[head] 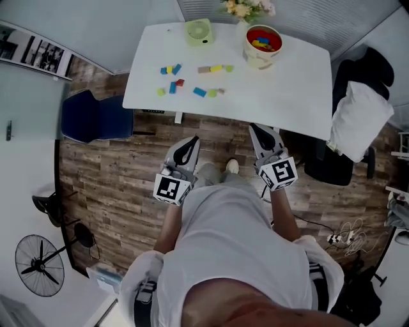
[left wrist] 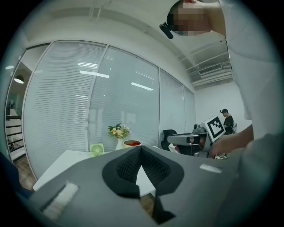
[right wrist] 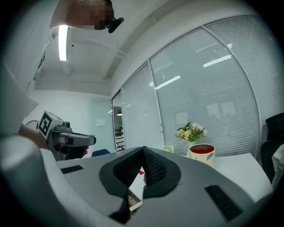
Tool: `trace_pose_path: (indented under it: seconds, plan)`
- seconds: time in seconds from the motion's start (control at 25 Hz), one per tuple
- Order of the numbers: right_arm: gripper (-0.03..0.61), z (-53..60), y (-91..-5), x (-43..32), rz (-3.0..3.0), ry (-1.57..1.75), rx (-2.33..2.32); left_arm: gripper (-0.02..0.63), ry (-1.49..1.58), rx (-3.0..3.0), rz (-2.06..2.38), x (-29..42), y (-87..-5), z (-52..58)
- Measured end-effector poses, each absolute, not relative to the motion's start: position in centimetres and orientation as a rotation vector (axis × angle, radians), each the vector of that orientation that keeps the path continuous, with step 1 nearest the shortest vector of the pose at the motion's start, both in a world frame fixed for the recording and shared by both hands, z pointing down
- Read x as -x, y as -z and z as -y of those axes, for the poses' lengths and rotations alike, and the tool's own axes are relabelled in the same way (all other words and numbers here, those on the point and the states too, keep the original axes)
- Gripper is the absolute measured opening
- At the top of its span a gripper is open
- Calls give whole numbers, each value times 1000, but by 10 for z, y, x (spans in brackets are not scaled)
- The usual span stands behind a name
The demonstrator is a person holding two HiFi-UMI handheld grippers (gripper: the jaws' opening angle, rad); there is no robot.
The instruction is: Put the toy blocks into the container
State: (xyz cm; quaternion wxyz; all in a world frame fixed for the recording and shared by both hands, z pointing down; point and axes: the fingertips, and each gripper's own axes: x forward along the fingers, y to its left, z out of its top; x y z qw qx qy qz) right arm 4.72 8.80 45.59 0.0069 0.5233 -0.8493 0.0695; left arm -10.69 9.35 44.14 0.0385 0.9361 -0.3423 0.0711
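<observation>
Several coloured toy blocks [head: 200, 92] lie scattered on the white table [head: 287, 89], among them a blue and yellow group [head: 170, 69] and a row [head: 215, 68]. The cream container [head: 262, 45] with a red inside holds a few blocks at the table's far right; it also shows in the left gripper view [left wrist: 132, 143] and the right gripper view [right wrist: 202, 153]. My left gripper [head: 190, 142] [left wrist: 141, 148] and right gripper [head: 257, 129] [right wrist: 143, 150] are held level over the wooden floor, short of the table's near edge. Both are shut with nothing between the jaws.
A small green fan [head: 199, 31] and a vase of flowers [head: 246, 9] stand at the table's back. A blue chair [head: 96, 117] is left of the table, a black chair with a white cloth [head: 358, 115] right. A floor fan [head: 39, 265] stands at lower left.
</observation>
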Motion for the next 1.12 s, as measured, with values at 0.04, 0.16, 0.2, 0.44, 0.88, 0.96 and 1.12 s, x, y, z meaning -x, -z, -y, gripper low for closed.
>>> trace_pose_path:
  seconds: [0.04, 0.16, 0.2, 0.44, 0.88, 0.96, 1.12]
  plan:
    - [0, -80, -456, -49, 2662, -220, -1625, -5, -222, -2867, 1059, 105, -441, -87]
    - [0, -57, -457, -56, 2668, -230, -1604, -5, -235, -2860, 1078, 100, -440, -66]
    - [0, -49, -458, -59, 2665, -233, -1605, -5, -235, -2857, 1082, 98, -439, -59]
    - [0, 11, -472, -83, 2606, -242, -1658, -5, -206, -2868, 1070, 83, -444, -6]
    - [148, 168, -582, -79, 2375, -330, -1400, -5, -4, -2831, 1095, 75, -451, 122]
    - [194, 192, -620, -74, 2304, -369, -1322, -5, 2, -2802, 1109, 79, -458, 139]
    - [244, 235, -698, -66, 2155, -410, -1156, -5, 0, -2768, 1158, 90, -467, 166]
